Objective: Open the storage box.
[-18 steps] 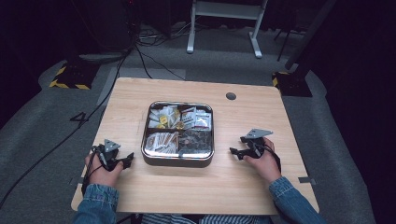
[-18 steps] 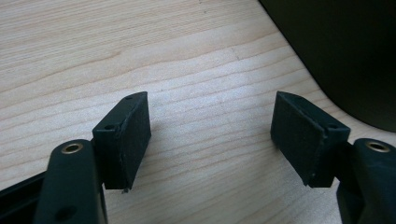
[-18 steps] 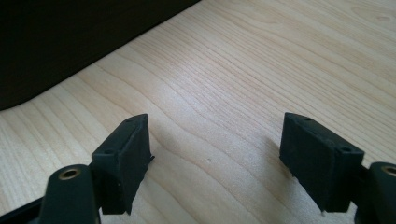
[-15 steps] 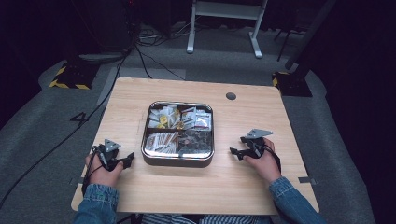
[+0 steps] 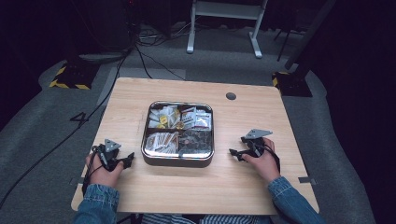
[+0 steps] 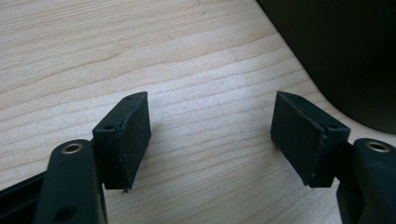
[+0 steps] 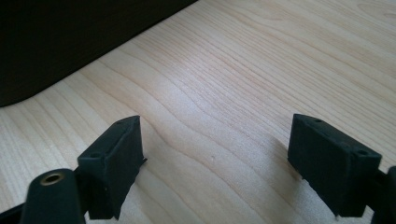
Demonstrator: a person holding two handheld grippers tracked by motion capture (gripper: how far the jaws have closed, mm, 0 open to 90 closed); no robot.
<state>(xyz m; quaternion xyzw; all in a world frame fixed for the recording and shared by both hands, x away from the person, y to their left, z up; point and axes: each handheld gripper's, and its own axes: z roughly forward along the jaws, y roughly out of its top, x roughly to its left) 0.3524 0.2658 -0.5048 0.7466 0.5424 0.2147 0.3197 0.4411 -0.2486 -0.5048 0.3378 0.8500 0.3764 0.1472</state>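
On the wooden table, by label:

Table [image 5: 243, 186]: light wood, rounded corners, a small dark round cap [image 5: 230, 96] near the far right corner; it carries everything else.

Tray [image 5: 177, 161]: square metal tin with rounded corners, at the middle of the table, a little nearer the near edge than the far one. Its sides run parallel to the table edges; being square, it has no long axis to speak of. Four compartments hold small wrapped packets; what they are is hard to tell at this size, perhaps tea bags and sweets.

Why there: my guess is that it is centred so that either hand can reach any compartment equally well.

Left gripper [image 5: 127, 160]: resting on the table near the near left corner, just beside the tray's left wall, jaws pointing toward it. Jaws spread apart with bare wood between them, nothing held; in the left gripper view [image 6: 212, 130] the tray's dark wall fills the upper right.

Right gripper [image 5: 235, 155]: resting near the right edge, a little apart from the tray's right wall, pointing at it. Jaws released and empty [image 7: 215, 158].

Why so: both look parked at the ready, flanking the tray.
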